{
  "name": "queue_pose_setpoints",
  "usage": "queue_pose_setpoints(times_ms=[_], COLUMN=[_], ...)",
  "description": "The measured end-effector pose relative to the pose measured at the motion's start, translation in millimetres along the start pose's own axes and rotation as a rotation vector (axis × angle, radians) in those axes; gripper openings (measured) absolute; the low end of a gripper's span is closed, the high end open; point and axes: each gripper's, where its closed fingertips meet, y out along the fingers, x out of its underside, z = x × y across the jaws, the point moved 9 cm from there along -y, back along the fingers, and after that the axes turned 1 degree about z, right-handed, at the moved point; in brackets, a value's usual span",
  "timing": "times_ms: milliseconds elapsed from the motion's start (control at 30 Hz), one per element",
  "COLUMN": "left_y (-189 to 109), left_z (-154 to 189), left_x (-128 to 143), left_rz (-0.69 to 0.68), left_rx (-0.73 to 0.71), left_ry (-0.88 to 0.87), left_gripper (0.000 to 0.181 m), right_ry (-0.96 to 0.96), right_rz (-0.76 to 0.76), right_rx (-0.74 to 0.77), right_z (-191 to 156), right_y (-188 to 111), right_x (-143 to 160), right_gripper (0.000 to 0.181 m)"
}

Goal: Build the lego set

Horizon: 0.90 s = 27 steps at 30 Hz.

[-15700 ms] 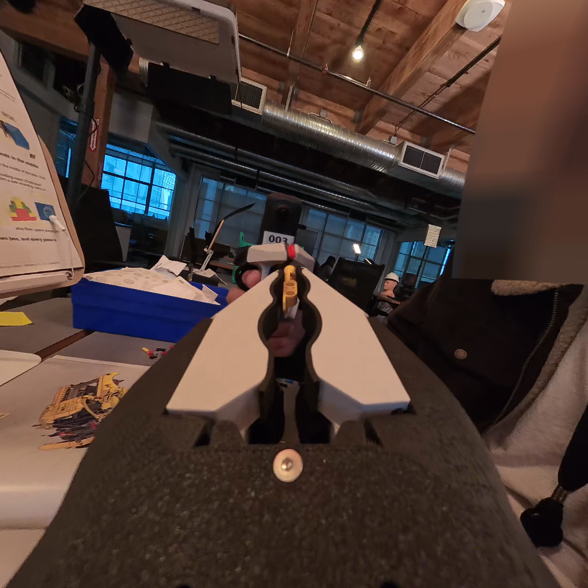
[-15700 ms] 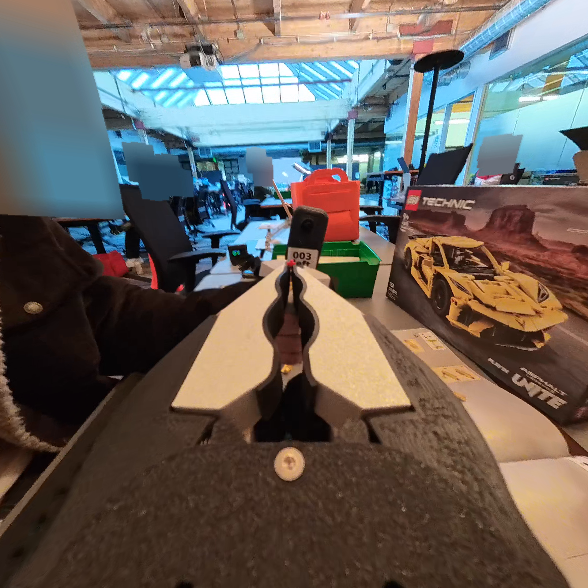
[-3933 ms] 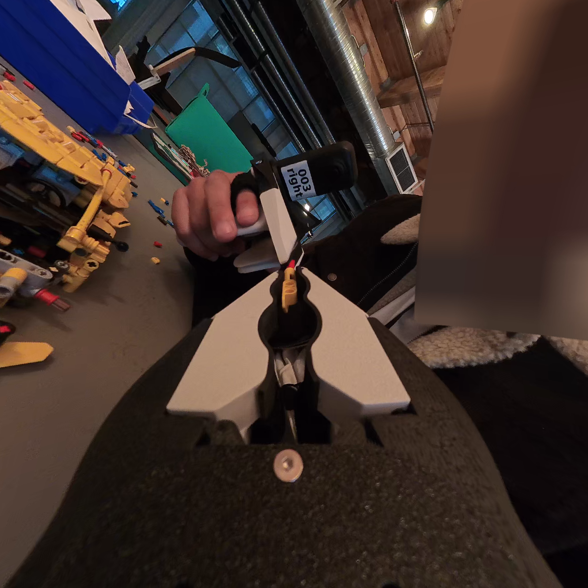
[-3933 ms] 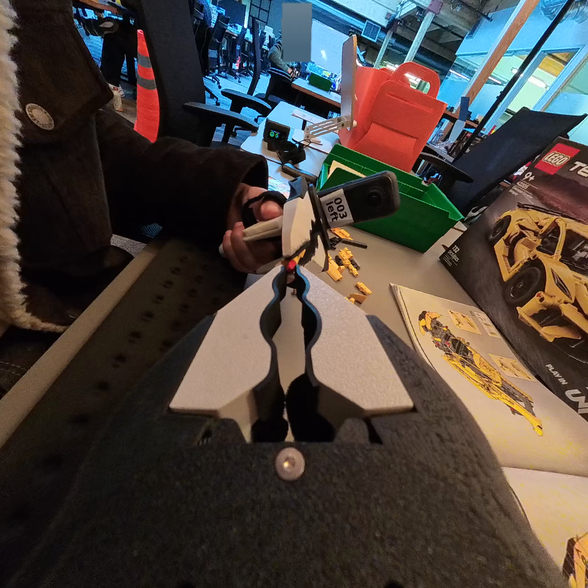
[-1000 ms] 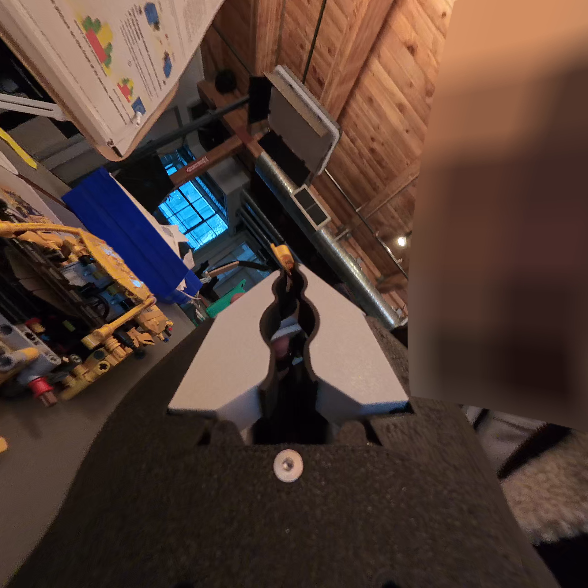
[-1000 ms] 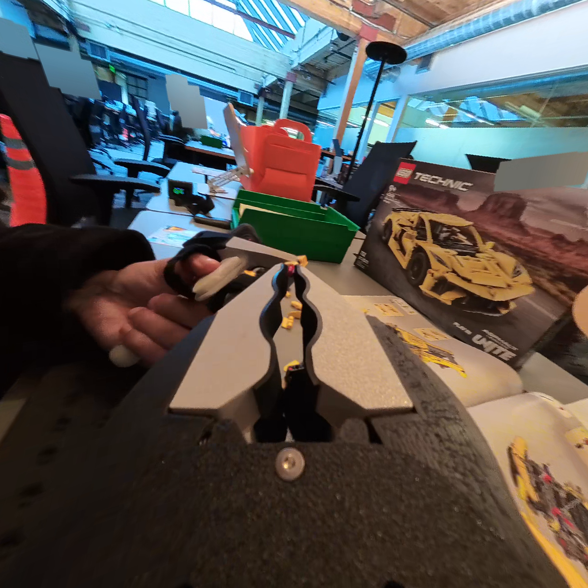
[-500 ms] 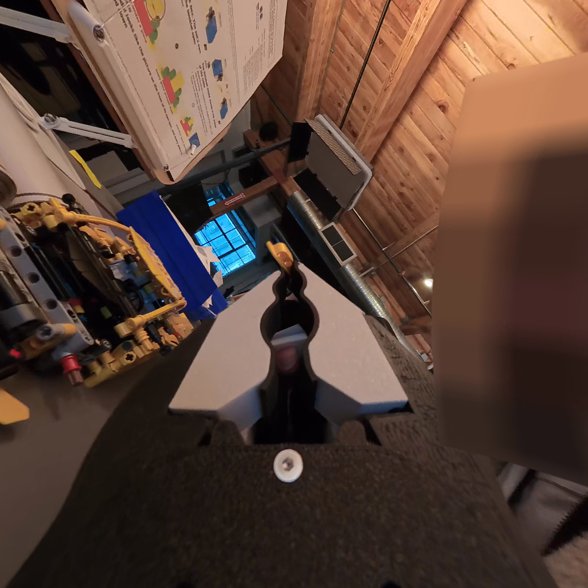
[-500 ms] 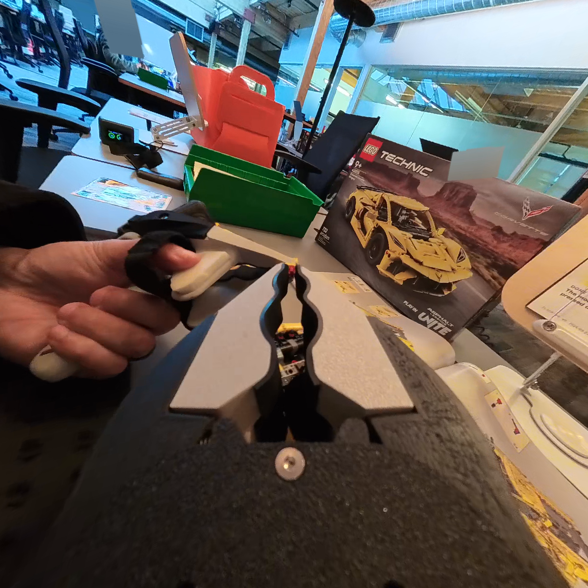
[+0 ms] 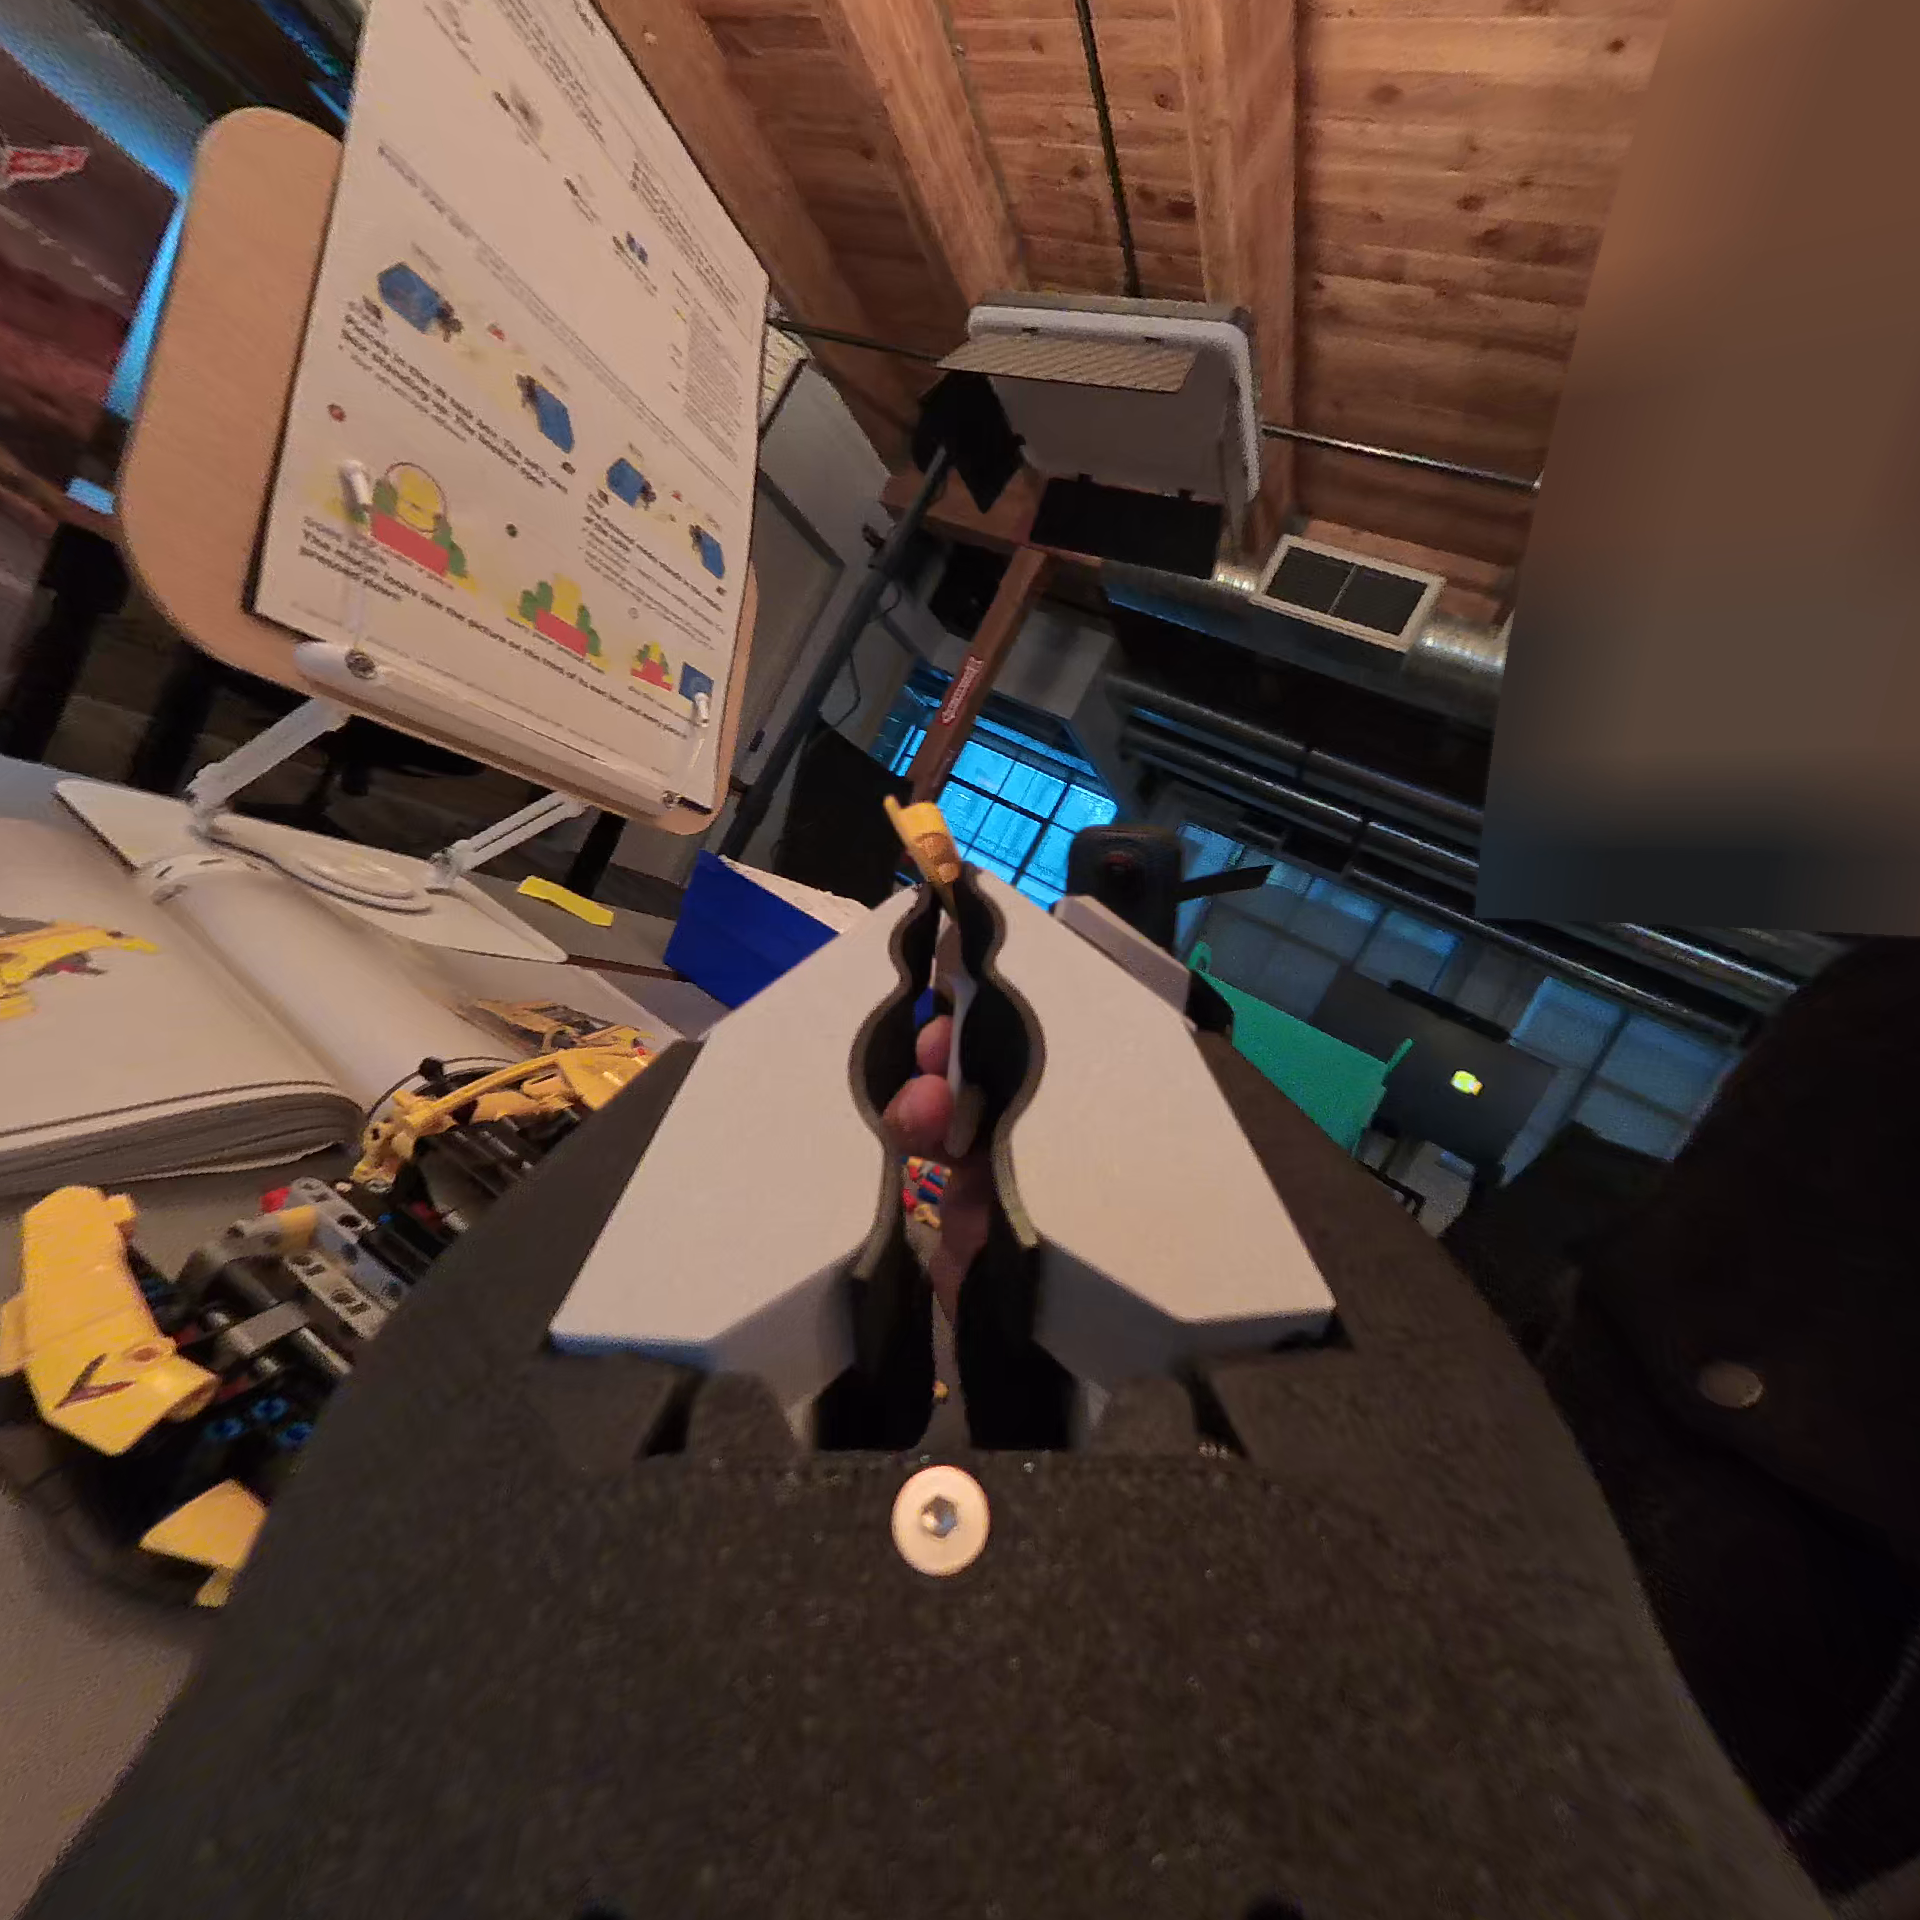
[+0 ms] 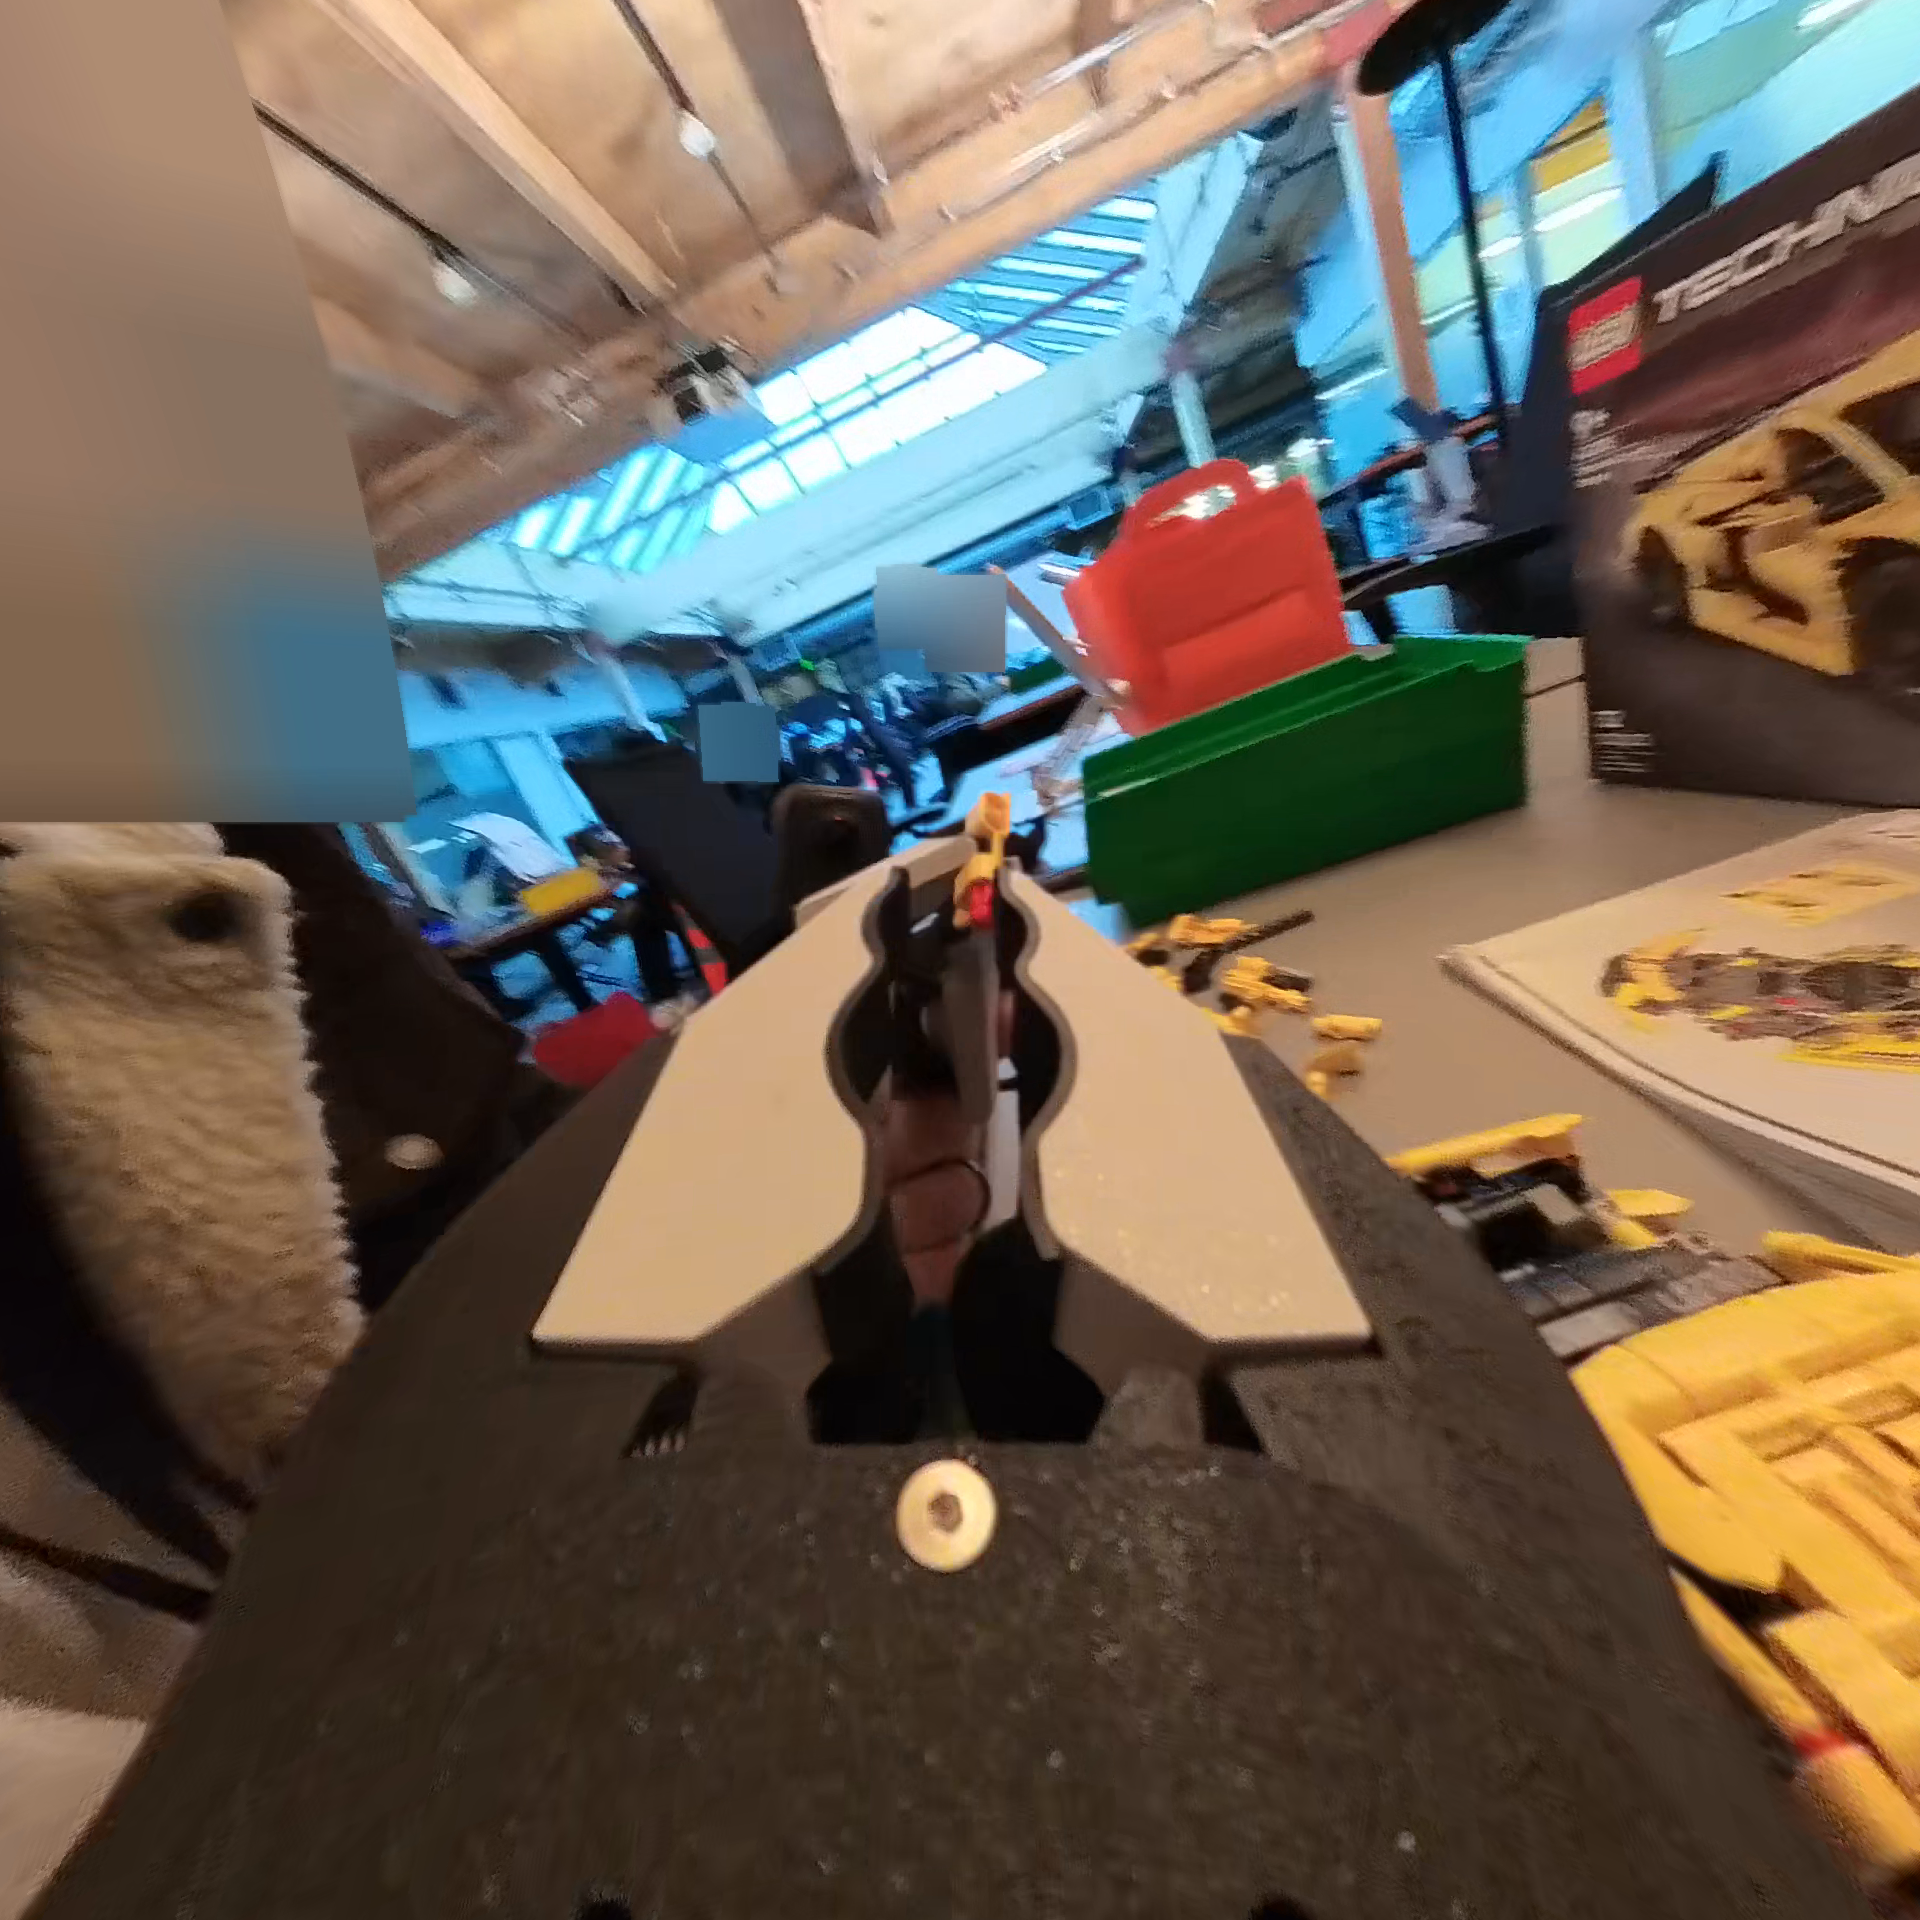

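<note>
Two tools meet: left tool [image 9: 943,894] clamps yellow piece [image 9: 923,840]; right tool [image 10: 961,894] pinches red pin [image 10: 977,902].

rough black foam gripper body [image 9: 935,1714], matt grey plastic fingers [image 9: 748,1153], plank wood ceiling [image 9: 1299,156] at top, fleecy cloth collar [image 10: 156,1091] left.

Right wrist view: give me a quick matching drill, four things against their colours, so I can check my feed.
Things:
1. bin
2. bag standing behind that bin
3. small piece at the right tool tips
4. loose parts on the table

Colours:
A. yellow with a red end
B. green
C. mostly yellow
D. orange-red

Pairs: 1-B, 2-D, 3-A, 4-C
</note>
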Motion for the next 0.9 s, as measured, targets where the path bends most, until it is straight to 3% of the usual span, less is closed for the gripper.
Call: queue_pose_setpoints(times_ms=[200,400,500,667,767,900], left_y=[4.3,5.5,6.1,-0.9,-12.4,-12.7], left_z=[9.8,13.2,9.2,-11.5,-33.0,-30.9], left_x=[2.4,3.6,3.7,-7.1,-7.8,-14.7], left_rz=[-0.03,-0.033,-0.083,-0.307,-0.418,-0.357], left_rx=[0.031,0.039,0.039,0.016,0.003,0.132], left_ry=[0.098,0.134,0.084,0.059,0.088,-0.033], left_gripper=[0.004,0.004,0.005,0.016,0.026,0.028], right_ry=[0.073,0.117,0.04,-0.113,-0.311,-0.572], right_rz=[-0.008,-0.044,-0.08,-0.121,-0.196,-0.318], right_rx=[-0.032,-0.077,-0.033,0.086,0.204,0.222], right_z=[1.5,1.0,1.6,5.8,6.1,-1.8], right_y=[-2.0,-3.8,-7.2,-14.5,-16.3,-8.2], right_x=[-0.2,-0.2,-1.1,-5.2,-3.6,10.3], right_gripper=[0.016,0.006,0.006,0.006,0.006,0.006])
